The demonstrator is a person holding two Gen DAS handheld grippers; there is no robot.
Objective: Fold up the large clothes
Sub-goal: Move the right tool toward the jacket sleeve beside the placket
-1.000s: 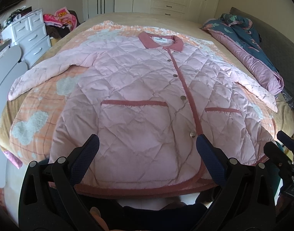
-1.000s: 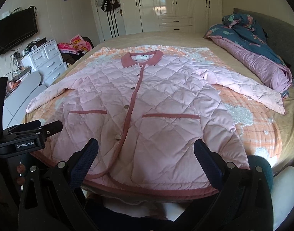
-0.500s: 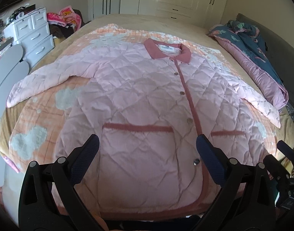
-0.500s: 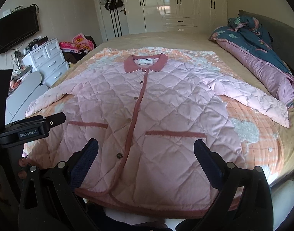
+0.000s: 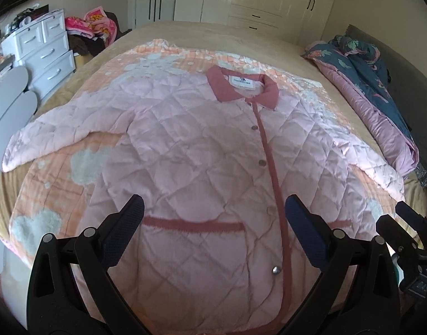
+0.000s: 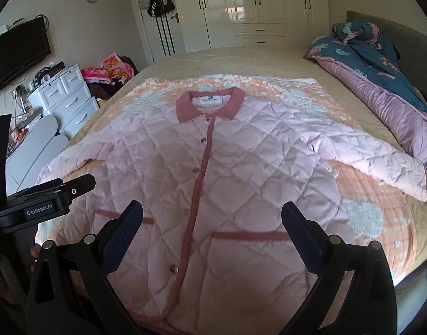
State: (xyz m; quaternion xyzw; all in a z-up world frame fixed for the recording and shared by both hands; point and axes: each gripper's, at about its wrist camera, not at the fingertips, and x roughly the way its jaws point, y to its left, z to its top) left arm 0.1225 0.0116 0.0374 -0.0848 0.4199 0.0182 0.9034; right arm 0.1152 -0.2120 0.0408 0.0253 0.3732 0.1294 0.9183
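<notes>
Jaws spread wide; jacket (image 5: pixel 202 167) hem cut off.

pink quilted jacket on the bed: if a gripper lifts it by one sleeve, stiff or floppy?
Probably floppy: the quilted jacket lies limp and creased on the blanket. Its padding looks puffy, so likely light but bulky. The smooth shell may slip between the fingers.

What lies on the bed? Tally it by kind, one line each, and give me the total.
Quilted pink jacket: 1
Orange patterned blanket: 1
Blue-and-purple duvet: 1
Total: 3
</notes>
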